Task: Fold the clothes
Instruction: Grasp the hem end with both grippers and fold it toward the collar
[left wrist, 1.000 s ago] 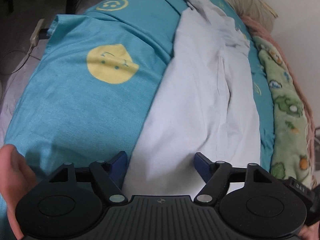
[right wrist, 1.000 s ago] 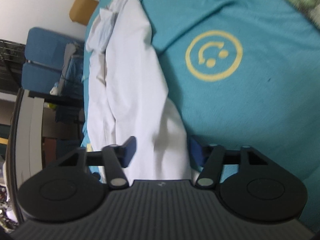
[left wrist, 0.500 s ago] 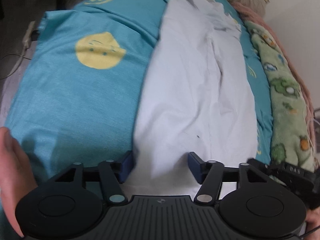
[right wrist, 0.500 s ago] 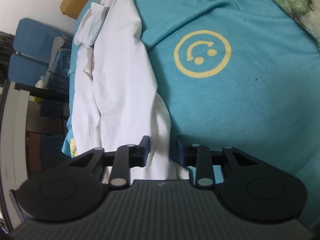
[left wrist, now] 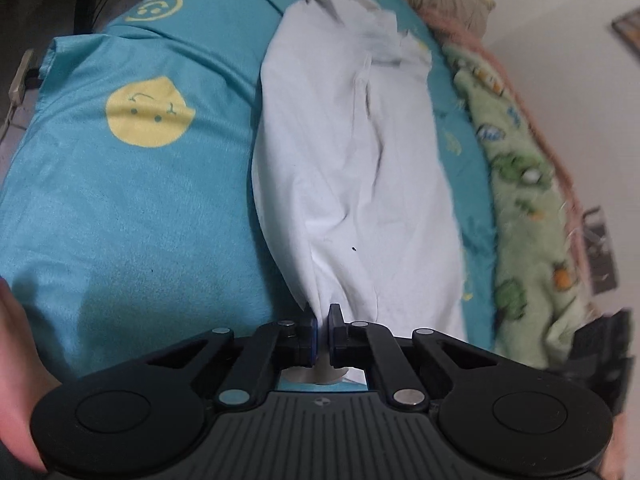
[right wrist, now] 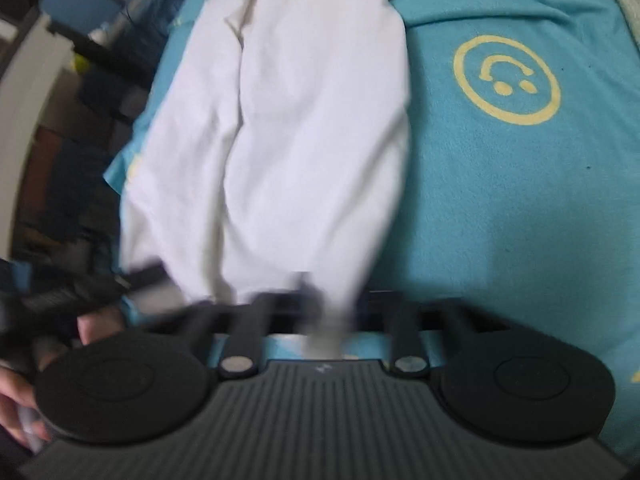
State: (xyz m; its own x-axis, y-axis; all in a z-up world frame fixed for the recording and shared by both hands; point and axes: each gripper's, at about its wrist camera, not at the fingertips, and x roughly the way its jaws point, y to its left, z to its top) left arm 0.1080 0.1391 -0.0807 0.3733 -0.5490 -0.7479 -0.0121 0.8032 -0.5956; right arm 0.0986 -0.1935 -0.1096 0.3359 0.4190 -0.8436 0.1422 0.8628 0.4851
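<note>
The left gripper has its jaws clamped on a pinch of the white garment, the black fingers pressed nearly together with a thin tuck of cloth squeezed between the blue-edged pads. From that pinch the fabric fans outward ahead of the jaws in tight radiating creases, then widens into a long, soft, matte strip lying lengthwise on the teal bedsheet. A seam or fold runs down the strip's length, and its far end is rumpled into loose ruffles. Left of the jaws the sheet is smooth, faintly shiny, printed with a solid yellow round face. Right of the jaws lies a fluffy green blanket with cartoon patches, pile fuzzy and thick. A bare hand shows at the left edge of the gripper body.

The right gripper is blurred, but its jaws are drawn together on the near end of the same white garment, a narrow neck of cloth gathered between them. Ahead of these jaws the cloth spreads into two rounded, pillowy lobes divided by a crease. To the right the teal bedsheet carries a yellow outlined smiley ring. To the left of the jaws, fingers of a hand grip the left gripper's dark handle.
</note>
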